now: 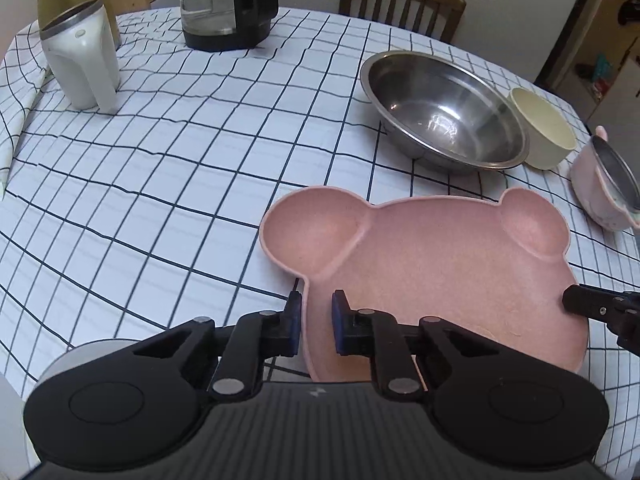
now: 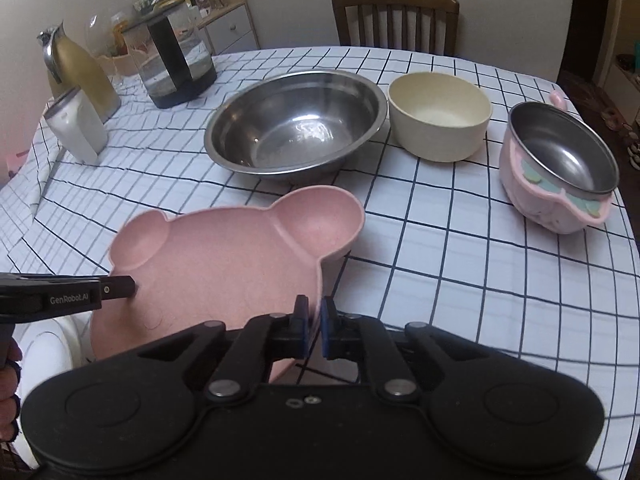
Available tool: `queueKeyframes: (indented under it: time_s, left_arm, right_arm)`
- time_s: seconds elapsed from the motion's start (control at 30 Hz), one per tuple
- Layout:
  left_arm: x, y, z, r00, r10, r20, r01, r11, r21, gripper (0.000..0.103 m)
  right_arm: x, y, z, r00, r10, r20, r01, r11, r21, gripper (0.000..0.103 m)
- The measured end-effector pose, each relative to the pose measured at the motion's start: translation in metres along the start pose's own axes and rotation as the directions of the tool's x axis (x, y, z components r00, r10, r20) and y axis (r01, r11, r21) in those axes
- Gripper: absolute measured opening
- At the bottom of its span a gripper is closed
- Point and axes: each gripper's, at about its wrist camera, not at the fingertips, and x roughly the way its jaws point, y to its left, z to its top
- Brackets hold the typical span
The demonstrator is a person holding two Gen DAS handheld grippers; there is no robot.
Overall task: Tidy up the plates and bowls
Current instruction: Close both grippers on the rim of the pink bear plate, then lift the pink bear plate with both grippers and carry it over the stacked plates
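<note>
1. The pink plate (image 1: 440,280), bear-shaped with two ear wells, sits at the near edge of the table (image 1: 180,160), its ears pointing toward the far edge.
2. The left gripper (image 1: 316,316) has its jaws narrow, one pad outside and one inside the plate's left rim, clamped on it.
3. The right gripper (image 2: 315,320) has its jaws nearly together, pinching the plate's right rim between the blue pads.
4. In the right wrist view the plate's ear end looks lifted off the cloth; the near part is hidden by the grippers.
5. Just beyond the plate stands a steel bowl (image 2: 296,128), empty, close to the plate's ears.
6. Touching or almost touching the steel bowl on its right is a cream bowl (image 2: 440,120).
7. Nearer the right edge sits a pink pot (image 2: 560,168) with a steel lining, apart from the cream bowl.
8. Toward the far left corner stand a white jug (image 1: 80,60), a gold flask (image 2: 80,72) behind it, and a glass kettle (image 2: 172,60), all well apart from the plate.
9. A wooden chair (image 2: 396,20) stands at the far edge.
</note>
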Motion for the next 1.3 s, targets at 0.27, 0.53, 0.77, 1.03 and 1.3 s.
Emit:
queueKeyframes:
  time_s: [0.27, 0.53, 0.77, 1.03, 1.3]
  left_arm:
    - [-0.042, 0.034, -0.004, 0.998, -0.049, 0.039, 0.047, 0.998, 0.046, 0.015]
    - [-0.078, 0.088, -0.019, 0.996, -0.060, 0.061, 0.056, 0.996, 0.069, 0.015]
    - [-0.099, 0.133, -0.036, 0.996, -0.045, 0.082, 0.037, 0.995, 0.096, 0.015]
    - [-0.101, 0.169, -0.061, 0.997, -0.034, 0.076, 0.026, 0.993, 0.113, 0.015]
    - [-0.096, 0.177, -0.077, 0.996, -0.034, 0.084, 0.021, 0.990, 0.142, 0.015]
  right_arm:
    - [-0.038, 0.031, -0.010, 0.999, 0.008, 0.031, -0.010, 0.999, 0.050, 0.007]
    - [-0.063, 0.083, -0.026, 0.997, 0.029, 0.075, -0.035, 0.997, 0.074, 0.007]
    - [-0.066, 0.130, -0.044, 0.995, 0.043, 0.085, -0.050, 0.995, 0.082, 0.007]
    - [-0.057, 0.176, -0.074, 0.997, 0.047, 0.058, -0.051, 0.996, 0.069, 0.008]
    - [-0.045, 0.192, -0.096, 0.999, 0.030, 0.044, -0.032, 0.998, 0.060, 0.008]
